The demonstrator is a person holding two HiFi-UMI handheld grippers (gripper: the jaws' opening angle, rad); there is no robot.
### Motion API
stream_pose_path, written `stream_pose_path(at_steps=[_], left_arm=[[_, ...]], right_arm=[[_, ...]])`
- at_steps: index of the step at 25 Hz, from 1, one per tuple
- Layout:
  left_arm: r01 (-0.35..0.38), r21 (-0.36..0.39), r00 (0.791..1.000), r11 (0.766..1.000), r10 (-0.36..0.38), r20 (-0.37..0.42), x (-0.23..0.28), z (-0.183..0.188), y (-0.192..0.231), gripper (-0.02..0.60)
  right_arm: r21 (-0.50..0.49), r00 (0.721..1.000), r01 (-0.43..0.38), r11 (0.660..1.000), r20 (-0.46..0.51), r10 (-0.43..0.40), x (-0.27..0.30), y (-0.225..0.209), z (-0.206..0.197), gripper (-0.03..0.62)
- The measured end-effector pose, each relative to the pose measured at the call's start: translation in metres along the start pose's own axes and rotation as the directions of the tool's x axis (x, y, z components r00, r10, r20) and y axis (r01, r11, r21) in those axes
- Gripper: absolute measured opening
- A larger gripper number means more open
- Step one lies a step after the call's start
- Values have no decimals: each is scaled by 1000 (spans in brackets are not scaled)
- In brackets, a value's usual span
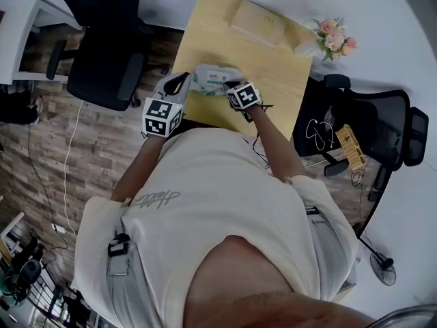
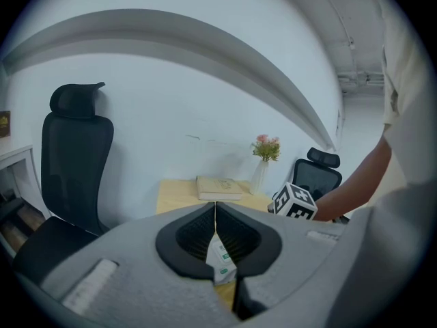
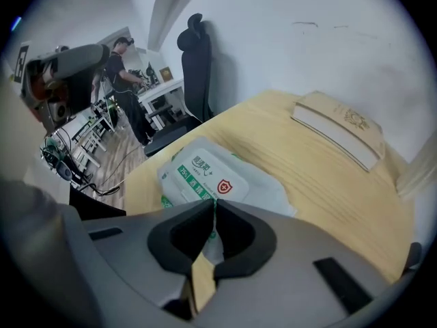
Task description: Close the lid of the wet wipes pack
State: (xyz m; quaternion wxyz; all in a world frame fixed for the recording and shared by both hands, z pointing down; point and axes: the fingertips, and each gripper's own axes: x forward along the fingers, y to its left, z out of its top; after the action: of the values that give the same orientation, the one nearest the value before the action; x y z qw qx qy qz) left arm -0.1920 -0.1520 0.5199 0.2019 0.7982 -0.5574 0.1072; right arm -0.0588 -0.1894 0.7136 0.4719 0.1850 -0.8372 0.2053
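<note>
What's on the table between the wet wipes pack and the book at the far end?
Nothing: only bare wooden table lies between the wet wipes pack and the book, clearest in the right gripper view.

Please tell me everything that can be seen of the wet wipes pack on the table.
The wet wipes pack is a soft white pouch, film-like, with a rounded rectangular lid on top that bears a green band and a red shield mark. The lid lies flat, apparently shut. The pack lies flat near the front edge of the wooden table. The left gripper is at one end, the right gripper at the other, fingers together; contact is unclear.
</note>
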Motion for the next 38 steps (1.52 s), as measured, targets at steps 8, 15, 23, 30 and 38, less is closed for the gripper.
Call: stream_pose_path(at_steps=[8,15,23,30,38], left_arm=[[24,0,1000,1000,-24,4,3,-2,-8,17],[24,-17,1000,1000,-24,7,6,-4,-6,15],[-12,-57,1000,998,12,-2,-1,-17,12,15],[-24,-65,1000,998,24,-6,-6,-21,16,15],[24,-4,999,1000,-24,22,-2,3,4,15]], right_arm=[[44,999,-15,999,50,13,-16,5,26,3],[-11,999,-48,999,21,49,-6,18,36,3],[1,997,-51,999,-51,51,15,19,24,3],[6,996,-30,1000,-82,30,17,19,25,3],[126,991,-41,991,133,24,-34,18,33,2]])
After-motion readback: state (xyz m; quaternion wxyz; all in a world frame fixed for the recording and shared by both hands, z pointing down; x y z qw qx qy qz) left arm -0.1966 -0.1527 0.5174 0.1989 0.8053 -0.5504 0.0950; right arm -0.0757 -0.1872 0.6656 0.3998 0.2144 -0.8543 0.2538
